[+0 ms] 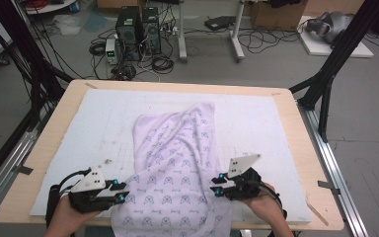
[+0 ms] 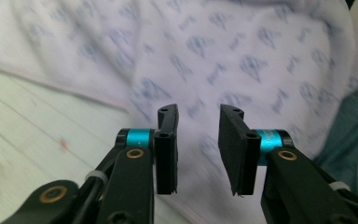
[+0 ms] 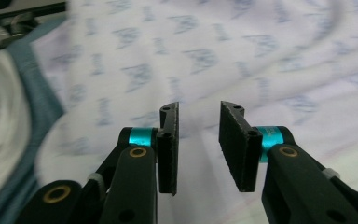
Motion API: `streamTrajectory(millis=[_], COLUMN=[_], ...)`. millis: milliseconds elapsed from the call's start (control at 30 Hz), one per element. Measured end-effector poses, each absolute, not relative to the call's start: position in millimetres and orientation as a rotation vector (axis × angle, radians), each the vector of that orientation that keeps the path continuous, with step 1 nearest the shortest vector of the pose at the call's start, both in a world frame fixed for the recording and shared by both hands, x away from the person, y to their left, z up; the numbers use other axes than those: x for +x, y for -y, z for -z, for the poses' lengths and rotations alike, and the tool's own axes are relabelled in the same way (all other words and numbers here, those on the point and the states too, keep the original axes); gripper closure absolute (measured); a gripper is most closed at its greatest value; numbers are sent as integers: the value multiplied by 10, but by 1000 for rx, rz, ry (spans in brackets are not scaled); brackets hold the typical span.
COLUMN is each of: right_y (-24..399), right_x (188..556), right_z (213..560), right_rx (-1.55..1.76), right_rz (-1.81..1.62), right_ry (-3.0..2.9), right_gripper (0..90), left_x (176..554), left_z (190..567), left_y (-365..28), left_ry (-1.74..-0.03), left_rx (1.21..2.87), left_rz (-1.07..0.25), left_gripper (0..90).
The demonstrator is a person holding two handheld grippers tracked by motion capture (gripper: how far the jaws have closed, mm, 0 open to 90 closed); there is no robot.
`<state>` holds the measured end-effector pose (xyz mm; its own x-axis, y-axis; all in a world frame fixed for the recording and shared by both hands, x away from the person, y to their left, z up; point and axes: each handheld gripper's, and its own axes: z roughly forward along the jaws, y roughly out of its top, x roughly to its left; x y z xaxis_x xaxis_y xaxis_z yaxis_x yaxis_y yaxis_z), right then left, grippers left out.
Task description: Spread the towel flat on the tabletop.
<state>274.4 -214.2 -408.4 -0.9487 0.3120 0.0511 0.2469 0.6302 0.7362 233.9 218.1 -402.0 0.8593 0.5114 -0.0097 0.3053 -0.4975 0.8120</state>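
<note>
The left gripper (image 1: pixel 122 191) and the right gripper (image 1: pixel 217 184) both stand released, jaws parted with a plain gap and nothing between the pads; each gripper view looks along its jaws at cloth lying beyond them, untouched. They point inward at each other across the near end of the patterned towel (image 1: pixel 175 163), one at each side edge, which suits a two-handed take of its near corners for spreading or folding, as I judge it.

The towel lies between the two grippers and runs away from them toward the far side of the table, rumpled, with a long ridge down its middle and one side lapped over the other. Its near end hangs over the table edge just below the grippers. It is pale lilac with small blue emblems.

Under it, spreading outward past both grippers, is a white mat (image 1: pixel 98 123) marked with faint grid lines and a few dark specks, laid on a pale wooden table (image 1: pixel 296 133). Beyond the table's far edge are a grey floor, two black computer towers (image 1: pixel 138 32) amid tangled cables, and black frame struts (image 1: pixel 335 54) at either side.
</note>
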Motion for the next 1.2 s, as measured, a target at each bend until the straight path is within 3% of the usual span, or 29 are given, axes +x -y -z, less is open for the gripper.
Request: streamTrajectory(millis=[100, 167, 267, 500, 633, 700, 1067, 1200], right_y=[2139, 2118, 2079, 2081, 2070, 2061, 2050, 2060], right_x=[2916, 2997, 3066, 3193, 3234, 3254, 3240, 3204], right_z=[4078, 4078, 4097, 4214, 4256, 4280, 4269, 4244], right_rx=[520, 527, 512, 596, 622, 638, 616, 610], right_rz=[-1188, -1154, -1140, -1062, -1038, -1024, -1051, -1063], right_ry=[-2725, -2707, -2703, -2728, -2741, -2753, -2758, -2757], right_gripper=[660, 667, 682, 678, 663, 652, 648, 639], left_x=[2602, 2773, 2955, 3260, 3293, 3288, 3496, 3449], left_z=[4022, 4046, 4108, 4352, 4376, 4364, 4228, 4188], left_y=[-2129, -2098, -2024, -1914, -1901, -1890, -2297, -2312], left_ry=[-632, -659, -693, -824, -835, -833, -1060, -1029], left_rx=[2103, 2110, 2128, 2239, 2231, 2239, 2063, 2058], left_rz=[-313, -317, -348, -356, -335, -366, -513, -477], left_gripper=[647, 744, 782, 675, 848, 866, 865, 786])
